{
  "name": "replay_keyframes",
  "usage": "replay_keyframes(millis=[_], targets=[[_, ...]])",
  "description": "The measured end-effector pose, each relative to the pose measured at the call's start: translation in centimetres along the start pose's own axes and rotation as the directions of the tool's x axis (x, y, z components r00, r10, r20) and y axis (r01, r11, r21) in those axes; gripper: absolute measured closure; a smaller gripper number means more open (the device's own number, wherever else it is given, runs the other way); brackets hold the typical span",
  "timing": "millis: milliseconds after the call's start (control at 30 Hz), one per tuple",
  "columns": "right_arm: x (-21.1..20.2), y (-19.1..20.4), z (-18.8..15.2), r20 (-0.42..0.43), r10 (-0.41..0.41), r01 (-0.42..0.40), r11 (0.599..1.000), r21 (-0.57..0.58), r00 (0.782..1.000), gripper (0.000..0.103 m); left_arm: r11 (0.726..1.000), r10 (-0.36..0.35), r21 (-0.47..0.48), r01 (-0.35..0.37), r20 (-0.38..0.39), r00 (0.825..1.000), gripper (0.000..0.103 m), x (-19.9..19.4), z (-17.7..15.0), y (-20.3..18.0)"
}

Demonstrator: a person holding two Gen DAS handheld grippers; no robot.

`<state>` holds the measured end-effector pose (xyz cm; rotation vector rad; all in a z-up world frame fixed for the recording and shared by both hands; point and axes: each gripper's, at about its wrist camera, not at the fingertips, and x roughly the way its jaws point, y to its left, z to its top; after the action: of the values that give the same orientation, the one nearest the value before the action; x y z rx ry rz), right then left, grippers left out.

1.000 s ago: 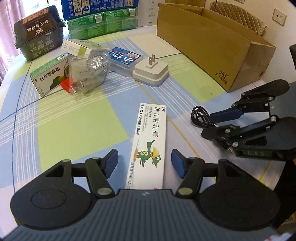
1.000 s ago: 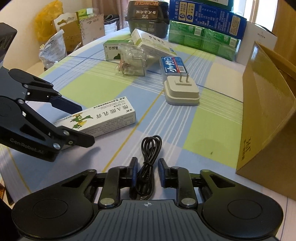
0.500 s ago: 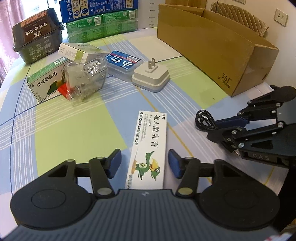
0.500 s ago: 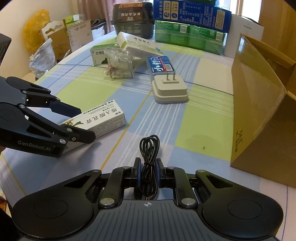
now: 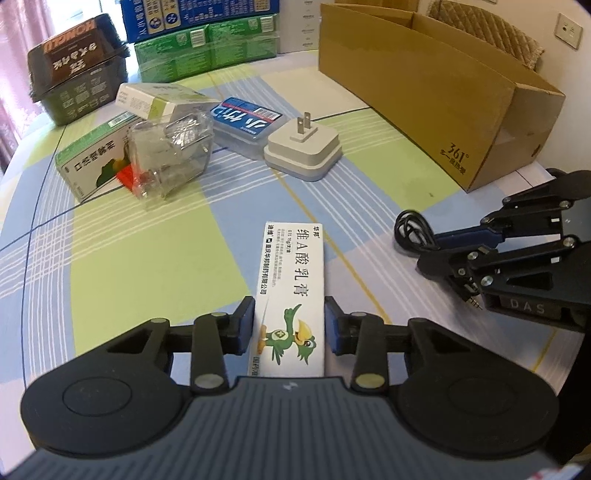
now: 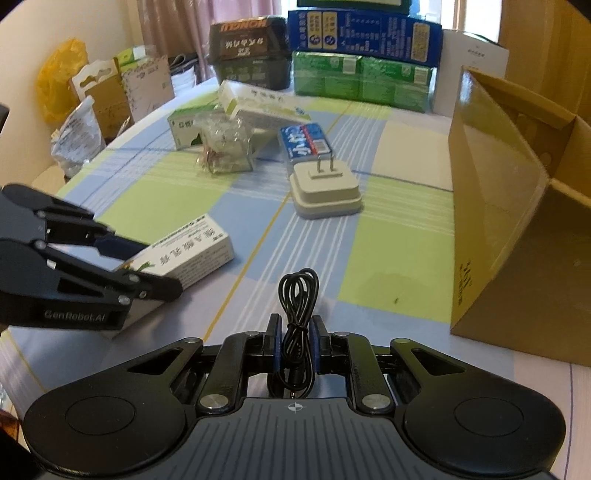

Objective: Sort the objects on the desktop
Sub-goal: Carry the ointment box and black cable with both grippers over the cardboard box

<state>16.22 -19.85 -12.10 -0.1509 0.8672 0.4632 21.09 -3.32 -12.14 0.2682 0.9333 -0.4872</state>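
1. The left gripper (image 5: 289,325) has drawn its jaws in over the last second; they are closing on the near end of the white ointment box (image 5: 291,291), blue pads now touching its long sides.
2. The right gripper (image 6: 294,343), to the right, stays clamped narrow on a bundled black cable (image 6: 297,295).
3. Both items remain low over the checked tablecloth (image 5: 140,266).
4. The open cardboard box (image 5: 424,96) stands far right, a likely destination once both are lifted.

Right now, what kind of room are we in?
Probably a home dining room: a table under a checked tablecloth, a padded chair behind the cardboard box, and stacked grocery boxes.
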Motion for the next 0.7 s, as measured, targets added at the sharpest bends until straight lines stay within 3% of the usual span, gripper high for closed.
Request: replay_keyframes(millis=[367, 700], targets=[[-2.2, -0.7, 0.7, 0.057, -0.012, 0.008, 0.998, 0.062, 0.998, 0.091, 0.998, 0.015, -0.055, -0.013, 0.034, 0.999, 0.070, -2.0, 0.1, -0.3], [-10.0, -3.4, 3.1, 0.172, -0.064, 0.037, 0.988, 0.152, 0.983, 0.091, 0.994, 0.035, -0.110, -0.024, 0.098, 0.995, 0.070, -6.0, 2.3, -3.6]])
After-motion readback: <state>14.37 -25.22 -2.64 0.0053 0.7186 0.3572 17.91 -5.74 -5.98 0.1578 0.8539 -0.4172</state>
